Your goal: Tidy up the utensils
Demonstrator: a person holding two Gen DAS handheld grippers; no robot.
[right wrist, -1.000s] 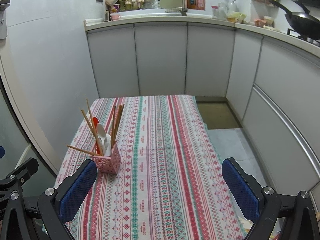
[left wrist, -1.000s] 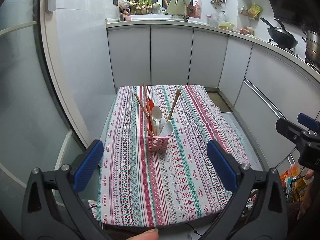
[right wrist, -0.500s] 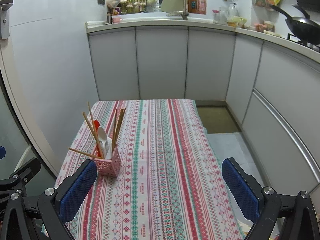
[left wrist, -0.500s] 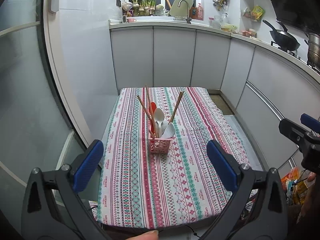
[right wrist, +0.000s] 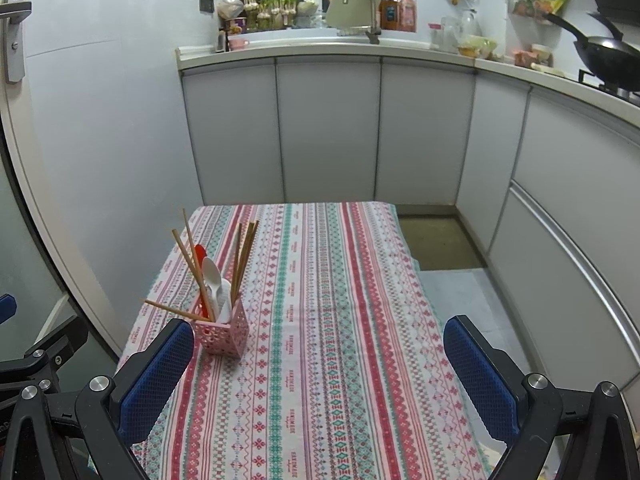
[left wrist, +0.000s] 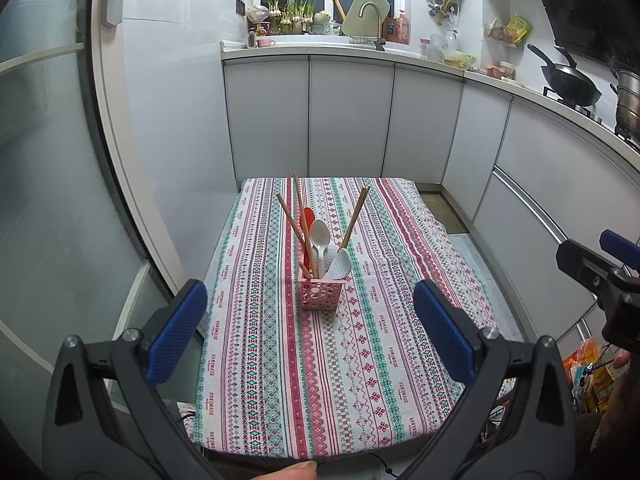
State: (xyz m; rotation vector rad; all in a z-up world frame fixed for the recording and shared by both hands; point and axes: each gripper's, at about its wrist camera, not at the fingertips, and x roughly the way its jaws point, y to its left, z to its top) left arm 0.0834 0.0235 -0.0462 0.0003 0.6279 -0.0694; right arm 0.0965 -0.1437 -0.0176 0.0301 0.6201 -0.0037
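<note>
In a white-cabinet kitchen, the pink utensil holder [left wrist: 321, 294] with chopsticks and spoons stands mid-left on the striped tablecloth [right wrist: 340, 320] covering the tabletop, while left tool [left wrist: 310, 332] and right tool [right wrist: 320, 376] both gape wide, empty.

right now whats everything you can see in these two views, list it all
pink basket: 1, pink, perforated, standing on the table toward its left side
chopsticks: several, brown wood, leaning out of the basket
white spoon: 1, white, upright in the basket
red utensil: 1, red, in the basket behind the spoon
white paddle: 1, white, leaning at the basket's right side
tablecloth: 1, striped red, green and white, covering the table
wok: 1, black, on the stove at far right
faucet: 1, metal, at the sink under the window
left gripper: 1, black with blue pads, open, empty
right gripper: 1, black with blue pads, open, empty
</note>
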